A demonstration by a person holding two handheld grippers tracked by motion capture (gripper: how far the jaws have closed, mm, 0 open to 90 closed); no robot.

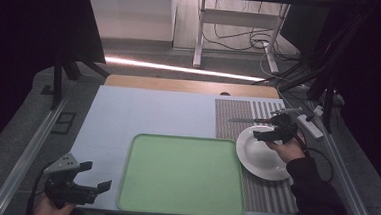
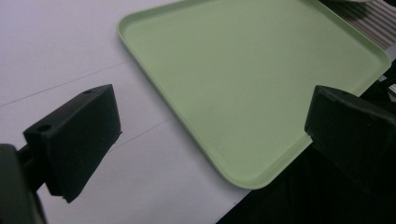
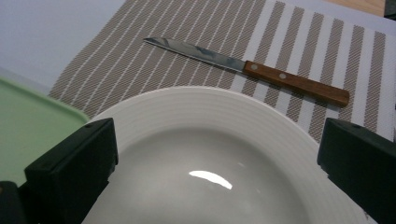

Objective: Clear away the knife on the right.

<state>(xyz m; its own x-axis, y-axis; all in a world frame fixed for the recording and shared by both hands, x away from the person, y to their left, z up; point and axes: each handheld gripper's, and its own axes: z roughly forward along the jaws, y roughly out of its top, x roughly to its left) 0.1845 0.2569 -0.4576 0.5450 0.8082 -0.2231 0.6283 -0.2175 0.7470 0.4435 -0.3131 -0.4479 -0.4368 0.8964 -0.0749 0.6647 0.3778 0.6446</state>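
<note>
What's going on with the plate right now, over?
Right gripper open over white plate. Left gripper open, beside green tray. Knife behind plate, apart.

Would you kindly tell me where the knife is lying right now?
In the high view, the knife lies on the striped placemat at the table's right side, just beyond the white plate.

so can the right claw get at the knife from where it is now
Probably yes. The right claw hovers open over the white plate, and the knife lies flat on the striped mat just beyond the plate's far rim, with nothing lying across it.
</note>
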